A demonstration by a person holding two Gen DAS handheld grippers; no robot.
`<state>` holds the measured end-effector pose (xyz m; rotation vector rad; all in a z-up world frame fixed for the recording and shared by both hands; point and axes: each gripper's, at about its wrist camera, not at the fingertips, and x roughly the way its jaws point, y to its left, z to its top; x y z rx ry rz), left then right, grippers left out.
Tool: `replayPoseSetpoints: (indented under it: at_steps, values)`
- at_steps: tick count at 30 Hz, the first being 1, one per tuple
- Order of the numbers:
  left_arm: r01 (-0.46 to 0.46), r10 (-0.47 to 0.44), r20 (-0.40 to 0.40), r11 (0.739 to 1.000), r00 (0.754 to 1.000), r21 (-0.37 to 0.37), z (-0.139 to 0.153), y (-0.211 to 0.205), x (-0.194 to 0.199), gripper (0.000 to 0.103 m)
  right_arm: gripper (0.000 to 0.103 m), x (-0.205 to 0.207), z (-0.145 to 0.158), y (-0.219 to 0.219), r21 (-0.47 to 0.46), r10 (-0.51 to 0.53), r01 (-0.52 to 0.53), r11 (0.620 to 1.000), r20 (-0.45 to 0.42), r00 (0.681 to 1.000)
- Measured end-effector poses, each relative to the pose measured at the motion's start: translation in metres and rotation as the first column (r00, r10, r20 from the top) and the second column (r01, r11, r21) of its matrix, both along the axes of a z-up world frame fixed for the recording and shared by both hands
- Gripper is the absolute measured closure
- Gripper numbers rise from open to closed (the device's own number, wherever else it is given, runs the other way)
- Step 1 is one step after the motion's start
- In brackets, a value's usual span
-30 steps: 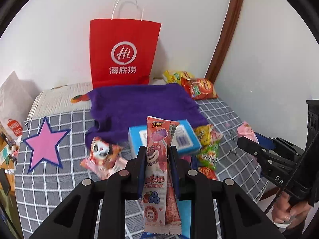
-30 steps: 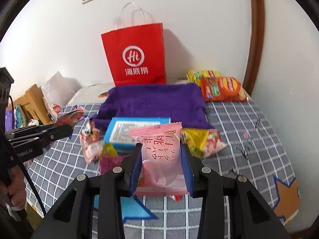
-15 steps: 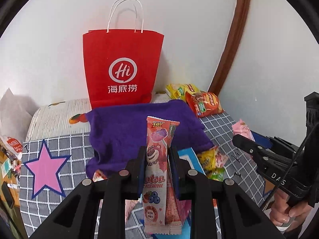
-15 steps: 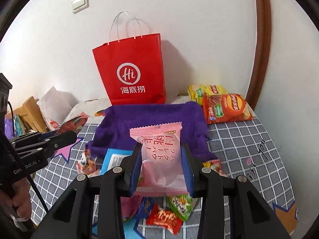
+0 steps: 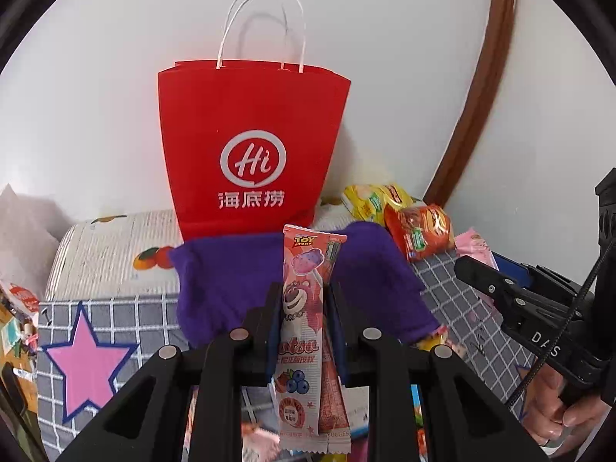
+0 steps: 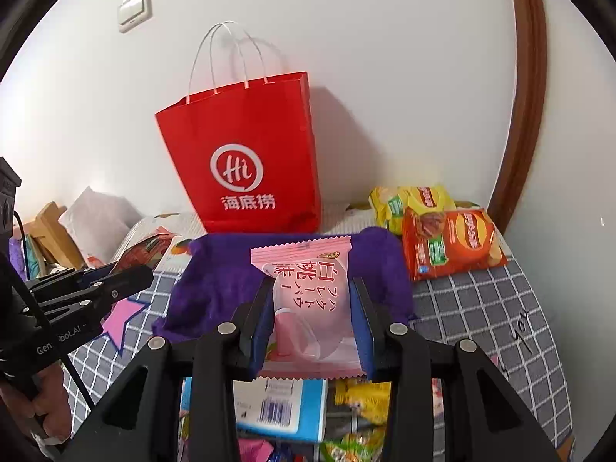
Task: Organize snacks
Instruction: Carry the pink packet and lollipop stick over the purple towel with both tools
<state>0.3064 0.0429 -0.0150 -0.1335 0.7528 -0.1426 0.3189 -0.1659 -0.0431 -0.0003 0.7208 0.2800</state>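
Note:
My left gripper (image 5: 304, 296) is shut on a long pink Toy Story candy packet (image 5: 306, 308), held upright above the bed. My right gripper (image 6: 312, 288) is shut on a flat pink peach snack packet (image 6: 308, 292). Both point toward a red paper bag (image 5: 252, 146) with white handles that stands against the wall; it also shows in the right wrist view (image 6: 246, 154). A purple towel (image 5: 227, 281) lies in front of the bag. The right gripper appears at the right of the left wrist view (image 5: 485, 265), the left gripper at the left of the right wrist view (image 6: 127, 269).
Orange (image 6: 450, 242) and yellow (image 6: 412, 200) chip bags lie at the back right by the brown door frame (image 6: 527, 96). A blue box (image 6: 277, 408) and several small snack packets lie below the grippers on the grey checked bedspread (image 6: 481, 308). Clutter stands at the left edge (image 6: 50, 231).
Both grippers have risen and moved toward the red bag, which now looks larger. The loose snacks on the bed have dropped to the bottom of both views. Both packets stay gripped.

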Motion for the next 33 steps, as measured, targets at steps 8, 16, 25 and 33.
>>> replayPoseSetpoints:
  at_steps: [8,16,25,33]
  values:
    - [-0.028,0.028,0.000,0.999,1.000,-0.035,-0.003,0.008,0.045,0.081,0.065,0.048,0.004,0.015,0.016,-0.001,0.001,1.000,0.011,1.000]
    - [-0.069,0.069,-0.003,0.997,0.998,-0.026,-0.012,0.016,0.079,0.081,0.065,0.097,-0.012,0.021,0.045,0.031,-0.031,0.998,-0.003,1.000]
    - [-0.106,0.109,-0.089,0.994,0.990,0.034,-0.060,0.022,0.102,0.081,0.065,0.139,-0.070,0.009,0.022,0.003,-0.001,1.000,-0.114,0.994]
    - [-0.126,0.137,-0.170,0.990,0.976,0.070,-0.087,0.025,0.117,0.081,0.065,0.161,-0.111,0.003,-0.035,-0.004,-0.004,0.999,-0.238,0.971]
